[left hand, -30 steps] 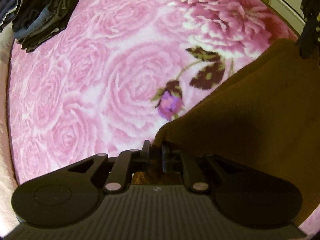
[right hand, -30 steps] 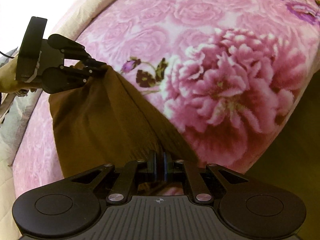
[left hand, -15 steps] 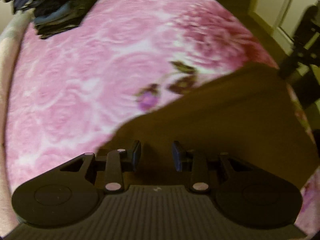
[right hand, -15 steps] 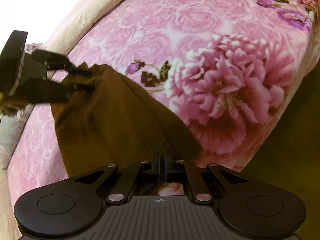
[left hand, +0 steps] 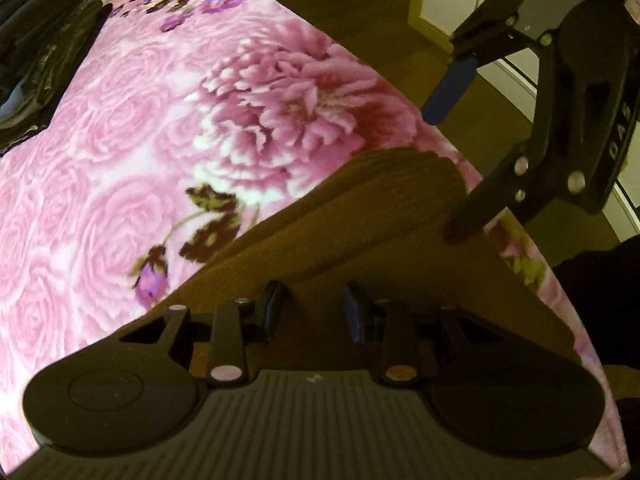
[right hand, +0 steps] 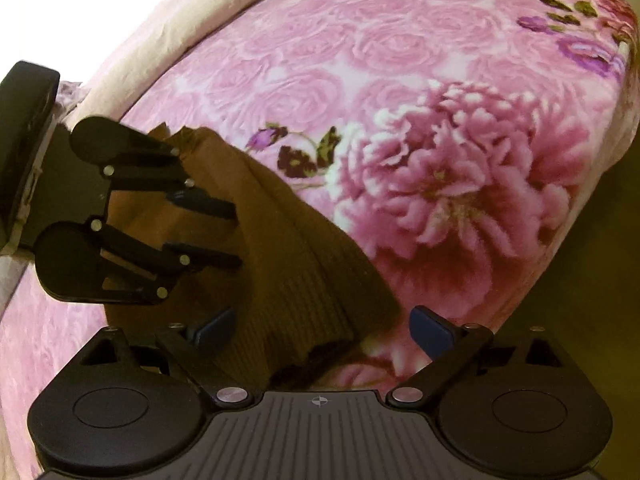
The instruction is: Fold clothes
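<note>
brown ribbed sweater point(right hand: 296, 264) lies folded on the pink floral bedspread point(right hand: 400, 80), its long axis running from lower centre to upper left in the right wrist view. right tongs point(right hand: 320, 330) just sprang wide, pads off it. left tongs point(left hand: 314, 312) apart, empty, above the knit.

The only lettering I can read is "DAS", in pale capitals running up the black body of the right gripper point(left hand: 452, 148), as my left wrist camera sees it near the right edge of that view. A small crosshair mark sits on the ribbed housing at the bottom of the right wrist view. I find nothing else legible.
</note>
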